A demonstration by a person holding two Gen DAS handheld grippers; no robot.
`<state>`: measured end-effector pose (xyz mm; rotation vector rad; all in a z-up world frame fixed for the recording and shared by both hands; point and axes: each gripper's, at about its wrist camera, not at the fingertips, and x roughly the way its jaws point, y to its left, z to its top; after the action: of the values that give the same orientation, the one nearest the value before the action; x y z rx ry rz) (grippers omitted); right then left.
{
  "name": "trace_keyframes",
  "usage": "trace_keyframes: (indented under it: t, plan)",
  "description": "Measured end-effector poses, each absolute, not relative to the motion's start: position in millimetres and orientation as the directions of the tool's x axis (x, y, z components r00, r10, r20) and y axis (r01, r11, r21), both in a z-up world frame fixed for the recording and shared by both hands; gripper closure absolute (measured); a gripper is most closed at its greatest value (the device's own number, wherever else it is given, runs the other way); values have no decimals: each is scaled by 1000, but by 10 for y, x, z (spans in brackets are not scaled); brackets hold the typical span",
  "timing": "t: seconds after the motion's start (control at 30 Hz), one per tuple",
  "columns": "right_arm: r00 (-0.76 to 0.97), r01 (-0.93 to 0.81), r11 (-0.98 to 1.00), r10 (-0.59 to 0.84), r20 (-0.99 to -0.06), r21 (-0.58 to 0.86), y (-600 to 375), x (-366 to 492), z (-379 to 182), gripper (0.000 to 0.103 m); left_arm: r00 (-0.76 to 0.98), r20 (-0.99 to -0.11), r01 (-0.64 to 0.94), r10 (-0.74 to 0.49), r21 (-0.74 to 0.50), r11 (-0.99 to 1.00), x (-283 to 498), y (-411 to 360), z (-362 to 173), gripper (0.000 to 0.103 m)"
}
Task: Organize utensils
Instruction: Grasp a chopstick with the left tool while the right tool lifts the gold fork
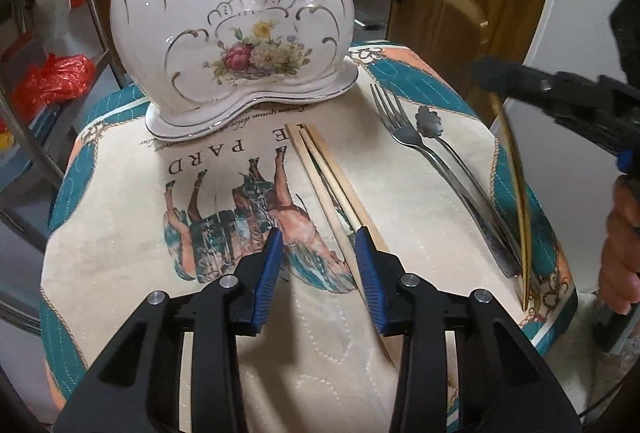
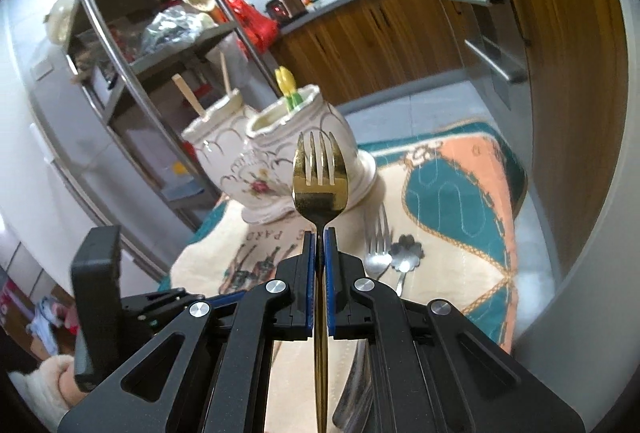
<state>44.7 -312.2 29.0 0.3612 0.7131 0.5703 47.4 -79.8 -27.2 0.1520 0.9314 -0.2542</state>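
A white floral ceramic utensil holder (image 1: 232,45) with two compartments stands at the far side of the mat; it also shows in the right wrist view (image 2: 280,153). My right gripper (image 2: 319,233) is shut on a gold fork (image 2: 319,177), tines up; in the left wrist view the fork (image 1: 516,185) hangs at the right with its handle end near the mat. My left gripper (image 1: 318,245) is open, low over the mat beside wooden chopsticks (image 1: 320,169). A silver fork (image 1: 420,145) and a flower-shaped spoon (image 1: 444,141) lie on the mat.
A yellow utensil (image 2: 286,85) stands in the holder's nearer compartment and wooden sticks (image 2: 188,93) in the other. A horse-print mat (image 1: 140,217) covers the small table. A metal shelf rack (image 2: 132,45) stands at the left, wooden cabinets (image 2: 384,41) behind.
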Motion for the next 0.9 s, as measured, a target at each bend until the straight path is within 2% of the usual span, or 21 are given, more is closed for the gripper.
trace_keyframes:
  t: [0.13, 0.3, 0.5, 0.63, 0.9]
  plan:
    - [628, -388, 782, 612, -481, 488, -3125, 383, 348, 97, 559, -821, 278, -119, 50, 959, 630, -860, -294, 72]
    - [631, -420, 769, 629, -454, 481, -3123, 335, 398, 98, 532, -835, 288, -138, 26, 957, 807, -888, -313, 93]
    - [648, -450, 759, 640, -413, 472, -3141, 273, 446, 98, 517, -838, 313, -177, -8, 950, 722, -658, -250, 97]
    - [663, -469, 756, 643, -384, 456, -3131, 225, 493, 98, 526, -837, 344, -152, 46, 938, 541, -511, -186, 97]
    - [741, -490, 797, 595, -312, 353, -3043, 45, 650, 98, 660, -710, 394, -248, 46, 918, 98, -280, 156, 97]
